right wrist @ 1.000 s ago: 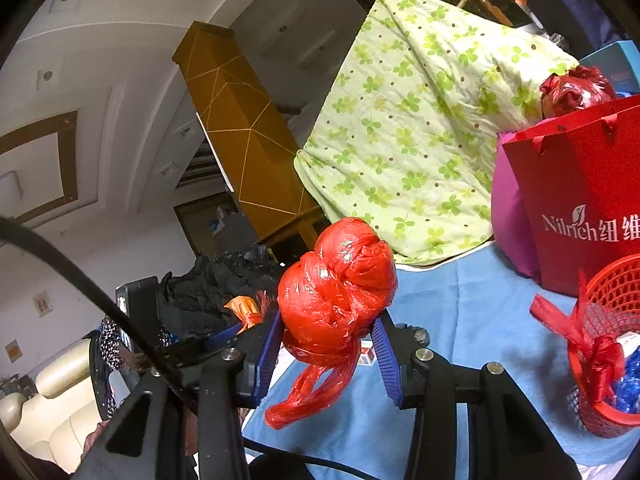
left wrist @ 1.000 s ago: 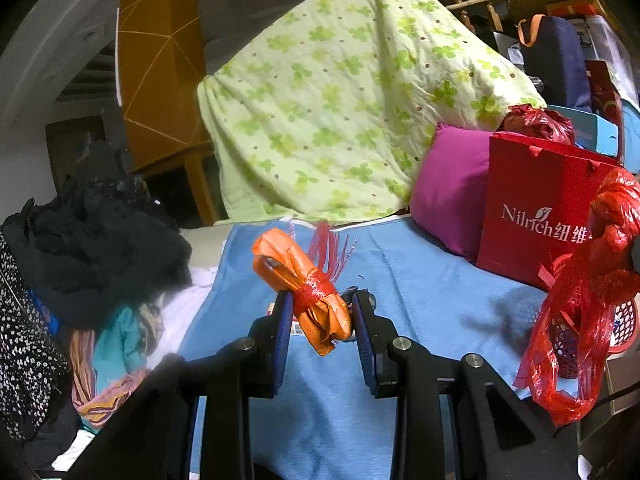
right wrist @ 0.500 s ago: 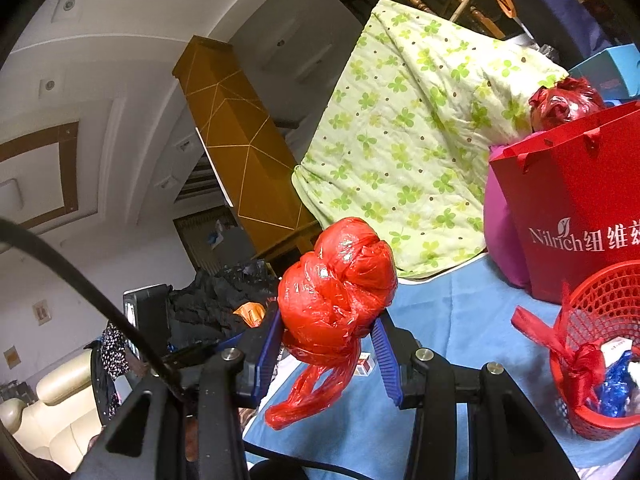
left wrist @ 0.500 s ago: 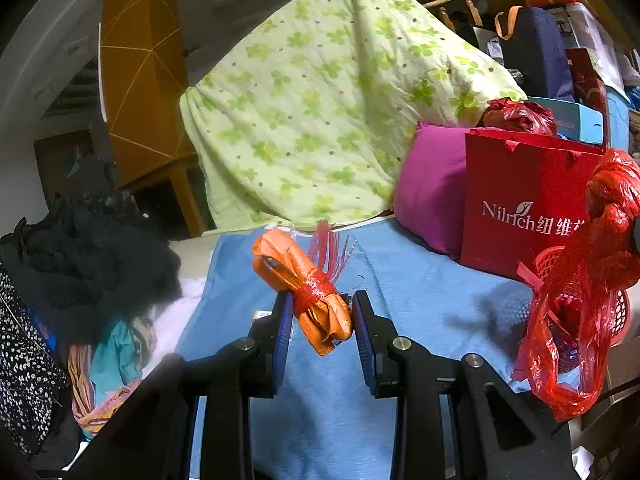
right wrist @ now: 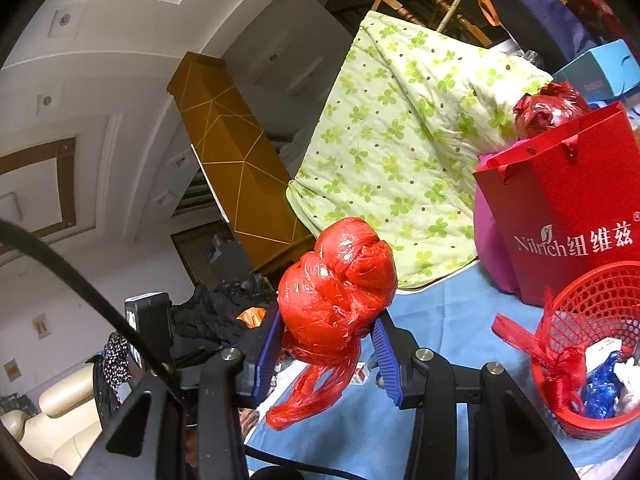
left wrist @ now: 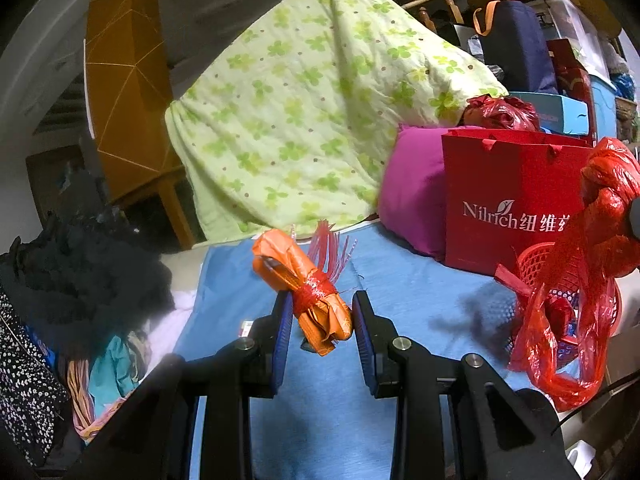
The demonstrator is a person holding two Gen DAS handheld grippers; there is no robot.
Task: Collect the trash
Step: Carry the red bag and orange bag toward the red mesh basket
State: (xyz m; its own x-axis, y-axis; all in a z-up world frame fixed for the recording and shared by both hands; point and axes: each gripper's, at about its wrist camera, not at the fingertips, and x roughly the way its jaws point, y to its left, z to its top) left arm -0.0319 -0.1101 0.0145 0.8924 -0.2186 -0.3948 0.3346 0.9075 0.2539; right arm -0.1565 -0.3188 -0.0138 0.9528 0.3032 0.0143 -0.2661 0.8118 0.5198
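Observation:
My left gripper point(left wrist: 322, 312) is shut on an orange wrapper bundle point(left wrist: 304, 288) tied with red string, held above the blue sheet point(left wrist: 400, 288). My right gripper point(right wrist: 328, 340) is shut on a knotted red plastic bag point(right wrist: 336, 284); its loose tail hangs below the pads. That same red bag point(left wrist: 592, 260) shows at the right edge of the left wrist view. A red mesh basket point(right wrist: 600, 304) holding a red ribbon and several scraps stands on the sheet, low and to the right of the right gripper, and it appears partly behind the bag as the basket point(left wrist: 536, 260).
A red paper gift bag point(left wrist: 504, 200) and a magenta pillow point(left wrist: 412, 188) stand behind the basket. A green flowered quilt point(left wrist: 304, 120) drapes over the back. Dark clothes point(left wrist: 80, 264) pile at the left. A cream sofa point(right wrist: 60, 412) lies low left in the right wrist view.
Both grippers have shifted rightward across the bed with their loads still held. The basket, gift bag and pillow have slid leftward in both views.

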